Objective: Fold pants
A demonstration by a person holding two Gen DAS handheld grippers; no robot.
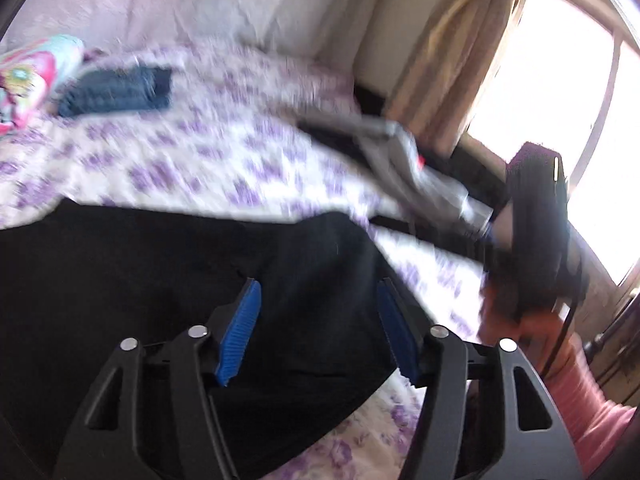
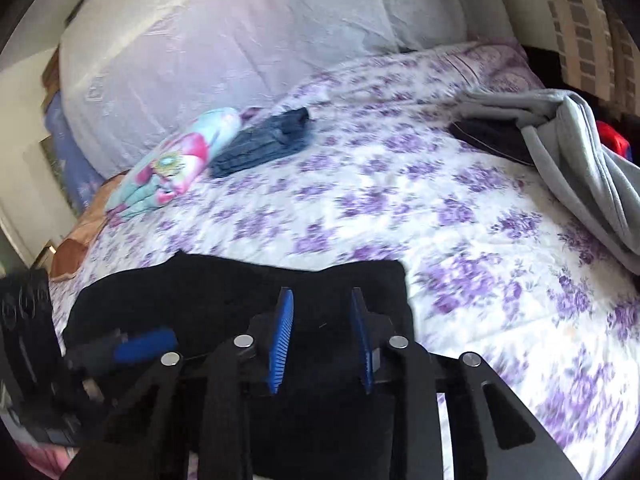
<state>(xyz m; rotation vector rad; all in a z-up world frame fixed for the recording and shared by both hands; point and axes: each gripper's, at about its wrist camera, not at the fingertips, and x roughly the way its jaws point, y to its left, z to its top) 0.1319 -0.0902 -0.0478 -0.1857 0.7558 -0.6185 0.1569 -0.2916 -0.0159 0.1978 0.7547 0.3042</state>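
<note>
Black pants lie flat on the purple-flowered bedspread, near the bed's front edge. They also show in the right wrist view. My left gripper hovers over the pants, jaws wide apart and empty. My right gripper is above the pants too, jaws apart with nothing between them. In the right wrist view the left gripper shows at the lower left, over the pants. In the left wrist view the right gripper's body is at the right, blurred.
Folded blue jeans and a folded colourful garment lie at the far side of the bed. A grey garment over a dark one lies at the right. A window and curtain are beyond.
</note>
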